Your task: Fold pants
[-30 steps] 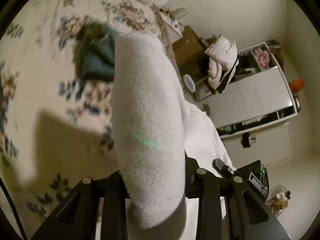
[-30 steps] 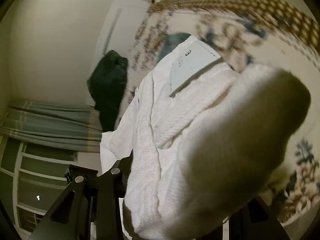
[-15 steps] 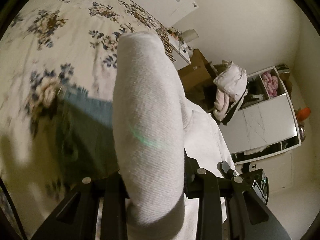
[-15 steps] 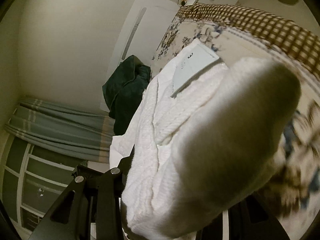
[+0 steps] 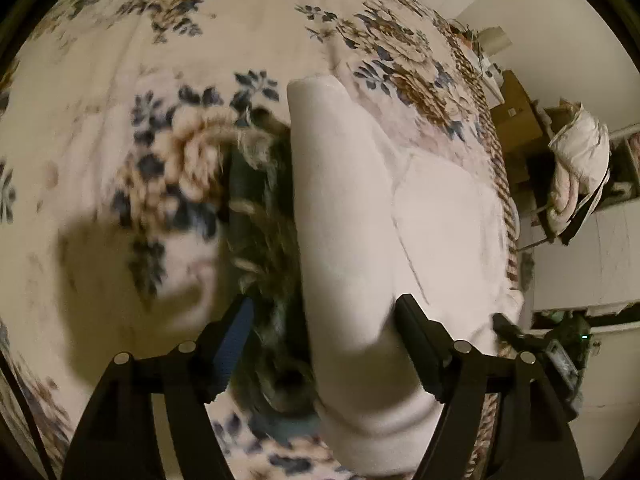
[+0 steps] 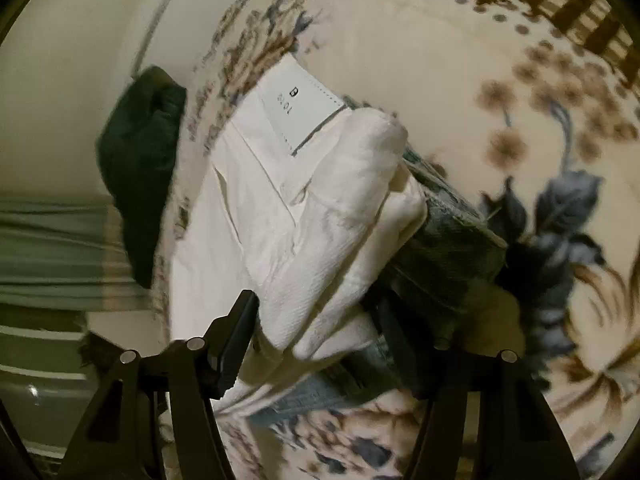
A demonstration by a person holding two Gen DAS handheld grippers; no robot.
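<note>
My left tongs (image 5: 324, 320) stand apart, gripping nothing: the fold of the white pants (image 5: 344, 220) lies between the two fingers, against the right-hand one, with a clear gap to the left finger (image 5: 236, 336). In that gap, at about 9 o'clock from the white fold, dark blue-grey denim (image 5: 256, 216) shows, blurred, lying on the bed.

My right tongs (image 6: 316, 320) are likewise spread wide. The white pants (image 6: 320, 216) bulge up between the fingers; the left finger (image 6: 236, 340) sits at the cloth's edge, and I cannot tell whether it touches. The right finger is mostly hidden behind cloth. A white label (image 6: 300, 100) with a printed "B" sits on the pants at 12 o'clock from the tongs. At 3 o'clock from the white bundle a folded edge of grey-blue denim (image 6: 448, 248) lies just beside it, touching, and more of it shows under the bundle toward 6 o'clock.

All of this rests on the floral bedspread (image 5: 120, 80), cream with blue and brown flowers. Further out in the right view, a dark green garment (image 6: 140, 184) lies at 9 o'clock by the bed's edge. In the left view, at 3 o'clock beyond the bed, stand white cabinets (image 5: 580, 256) and a heap of pale bedding (image 5: 580, 160).
</note>
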